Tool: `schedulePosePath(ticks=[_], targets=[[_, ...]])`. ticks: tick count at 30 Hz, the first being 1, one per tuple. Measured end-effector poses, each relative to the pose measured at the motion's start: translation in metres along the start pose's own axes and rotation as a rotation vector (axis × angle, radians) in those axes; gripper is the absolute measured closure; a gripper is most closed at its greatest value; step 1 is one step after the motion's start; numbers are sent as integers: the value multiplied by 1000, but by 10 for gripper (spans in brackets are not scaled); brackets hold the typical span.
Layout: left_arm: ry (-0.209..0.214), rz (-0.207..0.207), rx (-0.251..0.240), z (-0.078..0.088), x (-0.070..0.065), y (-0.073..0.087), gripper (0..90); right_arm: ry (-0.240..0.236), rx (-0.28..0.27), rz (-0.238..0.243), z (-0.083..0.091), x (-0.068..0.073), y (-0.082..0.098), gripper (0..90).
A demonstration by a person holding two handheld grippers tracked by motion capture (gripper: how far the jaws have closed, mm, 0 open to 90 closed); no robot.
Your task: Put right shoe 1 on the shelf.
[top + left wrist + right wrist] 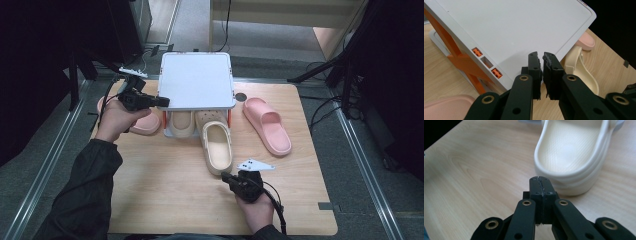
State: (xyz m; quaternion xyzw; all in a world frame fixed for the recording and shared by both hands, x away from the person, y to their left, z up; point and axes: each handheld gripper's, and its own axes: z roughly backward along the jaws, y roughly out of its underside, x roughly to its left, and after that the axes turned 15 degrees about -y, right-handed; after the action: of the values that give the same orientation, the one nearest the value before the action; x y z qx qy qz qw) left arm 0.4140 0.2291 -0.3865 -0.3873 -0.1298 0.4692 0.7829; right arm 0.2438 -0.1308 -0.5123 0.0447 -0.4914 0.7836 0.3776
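A white shoe rack (197,80) with orange side braces (461,60) stands at the back middle of the wooden table. One cream clog (218,145) pokes out of its lower level, heel toward me, and a second cream clog (182,122) lies under the shelf. My left gripper (162,102) sits at the rack's front-left corner. Its jaws (540,55) are together but for a thin slit over the shelf rim, and I see nothing between them. My right gripper (226,176) hovers just short of the clog's heel (571,150), its jaws (540,178) shut with nothing between them.
A pink slipper (267,125) lies to the right of the rack. Another pink slipper (145,124) lies left of it, under my left hand. The table's front half (165,195) is bare wood. Dark stands and cables flank both sides of the table.
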Motion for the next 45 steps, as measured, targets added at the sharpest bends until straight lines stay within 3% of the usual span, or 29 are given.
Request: schedulePosePath(ticks=[3,11,20,23,26,35,45], targets=[[0,-1,0,0,0,0,840,15,37,4,-8,-2,1,900],[2,-5,-3,0,0,0,841,42,56,-7,-18,-11,1,900],[8,0,-4,-1,1,0,843,19,57,11,-26,-9,-5,900],[8,1,-4,-1,1,0,843,22,46,22,-27,-10,-10,900],[10,-2,-5,-1,1,0,844,9,6,2,-29,-15,-20,900],[11,2,-6,-1,1,1,844,35,21,35,-42,-23,-39,900],[12,3,-7,-1,1,1,844,57,17,24,-58,-48,-68,900]])
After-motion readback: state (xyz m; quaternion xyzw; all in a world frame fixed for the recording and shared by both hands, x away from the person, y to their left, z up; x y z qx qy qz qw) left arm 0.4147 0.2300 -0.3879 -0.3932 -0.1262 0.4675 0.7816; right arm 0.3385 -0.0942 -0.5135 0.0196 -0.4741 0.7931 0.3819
